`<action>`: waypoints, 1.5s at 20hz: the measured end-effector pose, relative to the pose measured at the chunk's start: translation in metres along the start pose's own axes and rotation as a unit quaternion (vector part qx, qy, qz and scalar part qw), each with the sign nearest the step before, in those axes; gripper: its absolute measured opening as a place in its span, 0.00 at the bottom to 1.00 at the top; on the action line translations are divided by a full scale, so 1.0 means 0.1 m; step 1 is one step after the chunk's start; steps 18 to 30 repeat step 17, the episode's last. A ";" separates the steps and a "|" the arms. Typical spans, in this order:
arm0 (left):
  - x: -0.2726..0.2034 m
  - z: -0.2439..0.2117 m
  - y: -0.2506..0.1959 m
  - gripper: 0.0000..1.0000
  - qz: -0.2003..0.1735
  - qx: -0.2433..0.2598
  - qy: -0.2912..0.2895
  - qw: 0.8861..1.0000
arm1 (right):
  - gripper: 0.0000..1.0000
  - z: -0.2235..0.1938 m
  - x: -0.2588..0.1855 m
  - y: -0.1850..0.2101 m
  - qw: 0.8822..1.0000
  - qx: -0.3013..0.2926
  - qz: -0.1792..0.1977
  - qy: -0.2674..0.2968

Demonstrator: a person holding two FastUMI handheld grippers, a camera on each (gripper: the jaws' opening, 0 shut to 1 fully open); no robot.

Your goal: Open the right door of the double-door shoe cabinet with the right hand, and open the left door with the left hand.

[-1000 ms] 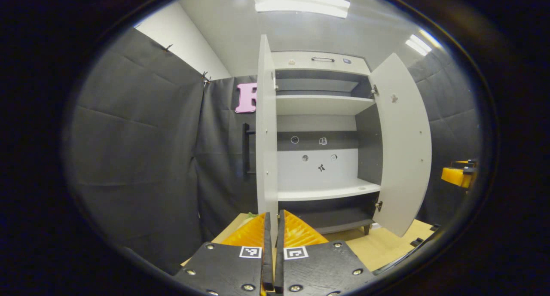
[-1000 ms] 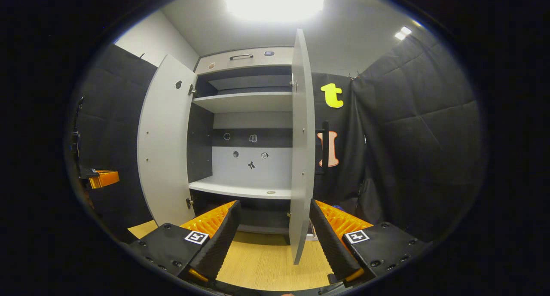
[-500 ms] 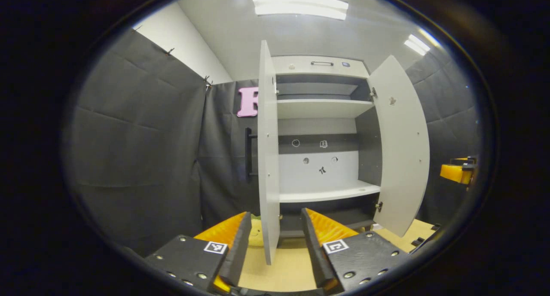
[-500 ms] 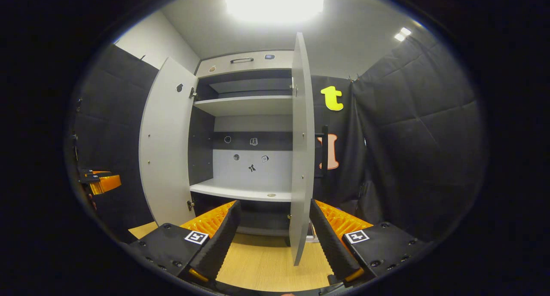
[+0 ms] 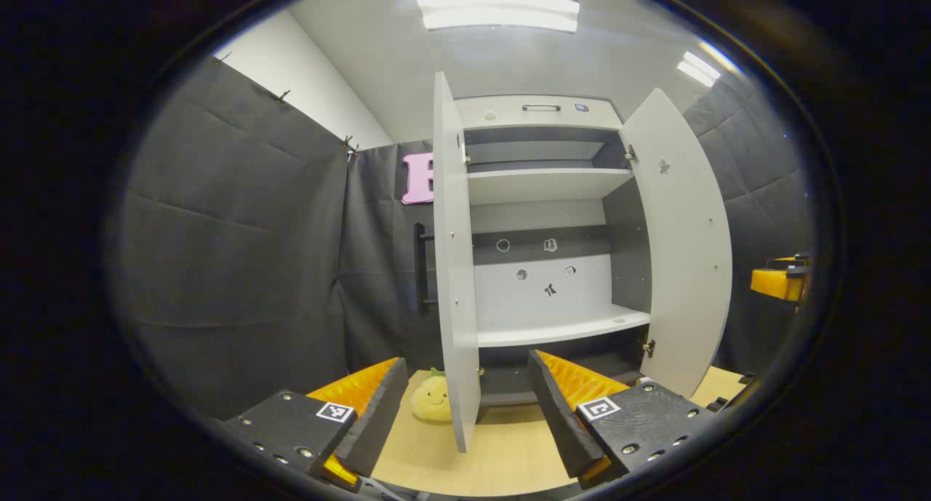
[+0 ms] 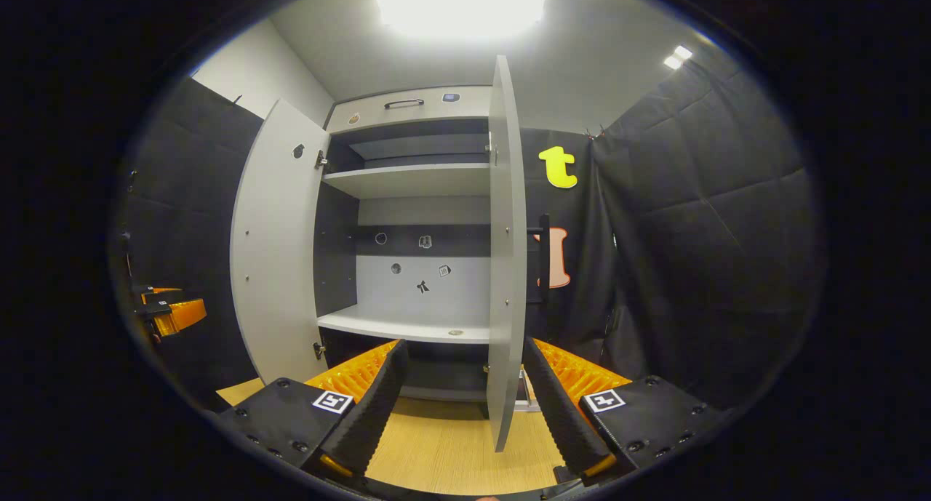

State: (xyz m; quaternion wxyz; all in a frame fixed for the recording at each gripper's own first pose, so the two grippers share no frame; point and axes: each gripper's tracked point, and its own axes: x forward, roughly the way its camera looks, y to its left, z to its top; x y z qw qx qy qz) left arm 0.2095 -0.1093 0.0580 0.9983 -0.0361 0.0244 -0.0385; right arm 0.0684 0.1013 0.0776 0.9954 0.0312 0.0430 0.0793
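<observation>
Left gripper (image 5: 465, 421): we see its fingers spread wide, holding nothing; the left door's lower edge hangs between them, touching neither.
Plush toy (image 5: 432, 398): we see a yellow smiling toy on the floor, left of that door.
Left door (image 5: 452, 268): swung out edge-on towards us, its black handle (image 5: 420, 267) on the far left face.
Shoe cabinet (image 5: 542, 217): we see pale shelves and small stickers on the back panel; we cannot read any writing.
Right door (image 6: 506, 254): also open, edge-on.
Right gripper (image 6: 464, 406): we see it wide open and empty, astride the right door's lower corner.
</observation>
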 end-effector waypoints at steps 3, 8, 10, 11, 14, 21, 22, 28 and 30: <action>0.01 0.01 0.01 0.96 0.001 -0.001 -0.004 1.000 | 0.99 0.00 0.03 -0.03 1.000 0.000 -0.004 0.000; 0.02 0.04 0.03 0.95 0.009 0.003 -0.014 1.000 | 0.99 -0.02 0.03 -0.07 1.000 0.003 -0.011 0.000; 0.03 0.06 0.04 0.96 0.011 0.004 -0.019 1.000 | 0.99 -0.03 0.04 -0.07 1.000 0.004 -0.011 0.001; 0.04 0.07 0.04 0.96 0.011 0.005 -0.022 1.000 | 0.99 -0.03 0.06 -0.08 1.000 0.004 -0.012 0.001; 0.04 0.08 0.04 0.96 0.013 0.009 -0.025 1.000 | 0.99 -0.03 0.07 -0.08 1.000 0.004 -0.012 0.002; 0.04 0.07 0.04 0.96 0.013 0.008 -0.026 1.000 | 0.99 -0.04 0.11 -0.07 1.000 0.004 -0.011 0.003; 0.04 0.07 0.04 0.96 0.013 0.008 -0.026 1.000 | 0.99 -0.04 0.11 -0.07 1.000 0.004 -0.011 0.003; 0.04 0.07 0.04 0.96 0.013 0.008 -0.026 1.000 | 0.99 -0.04 0.11 -0.07 1.000 0.004 -0.011 0.003; 0.04 0.07 0.04 0.96 0.013 0.008 -0.026 1.000 | 0.99 -0.04 0.11 -0.07 1.000 0.004 -0.011 0.003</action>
